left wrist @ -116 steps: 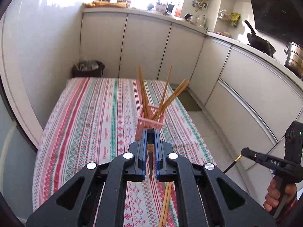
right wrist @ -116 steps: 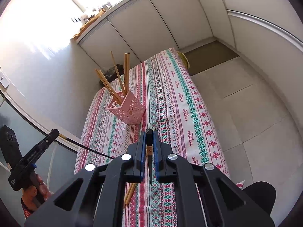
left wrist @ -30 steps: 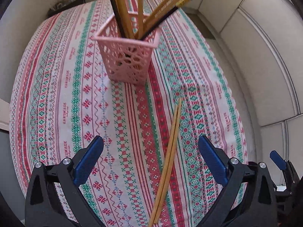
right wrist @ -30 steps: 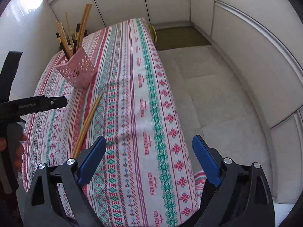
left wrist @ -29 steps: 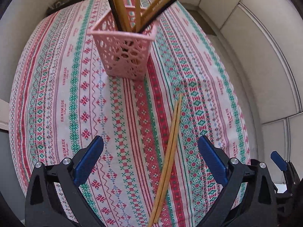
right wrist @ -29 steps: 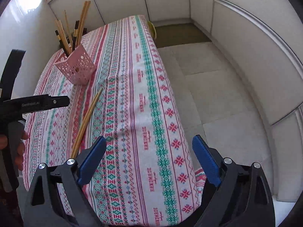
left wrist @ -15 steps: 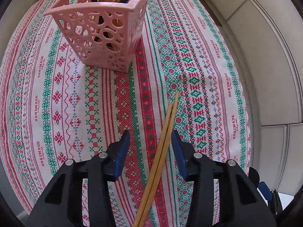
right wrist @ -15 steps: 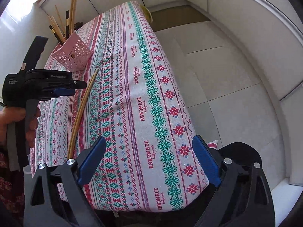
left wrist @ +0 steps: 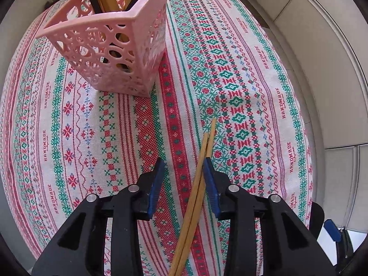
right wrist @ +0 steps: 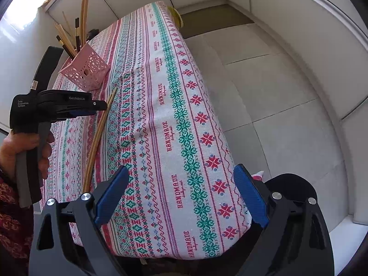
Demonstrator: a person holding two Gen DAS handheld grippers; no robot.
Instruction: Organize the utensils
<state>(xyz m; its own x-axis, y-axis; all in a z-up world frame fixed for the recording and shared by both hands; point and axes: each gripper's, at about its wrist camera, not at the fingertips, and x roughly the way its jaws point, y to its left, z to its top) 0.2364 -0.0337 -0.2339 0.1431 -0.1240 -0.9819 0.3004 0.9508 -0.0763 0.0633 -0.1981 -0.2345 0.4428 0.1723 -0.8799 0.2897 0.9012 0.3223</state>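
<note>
Two bamboo chopsticks [left wrist: 195, 195] lie side by side on the patterned tablecloth [left wrist: 69, 138]; they also show as the chopsticks [right wrist: 99, 133] in the right wrist view. My left gripper [left wrist: 184, 163] points down over their far ends. Its jaws are closing with the pair between them: the sticks rest against the right pad [left wrist: 210, 184], and the left pad stands apart. Beyond them a pink lattice basket [left wrist: 110, 46] holds several chopsticks upright. My right gripper [right wrist: 181, 172] hangs open and empty over the table's near edge, right of the left gripper [right wrist: 99, 107].
A hand [right wrist: 27, 147] grips the left tool's handle. The cloth-covered table [right wrist: 207, 207] drops off on the right to a tiled floor [right wrist: 276, 115]. White cabinet fronts [right wrist: 299, 23] ring the floor. The pink basket [right wrist: 86, 73] stands toward the table's far left.
My left gripper has come down and forward over the lying chopsticks, and its jaws have narrowed from wide open to closely flanking them. The right gripper has stayed open, tilting slightly.
</note>
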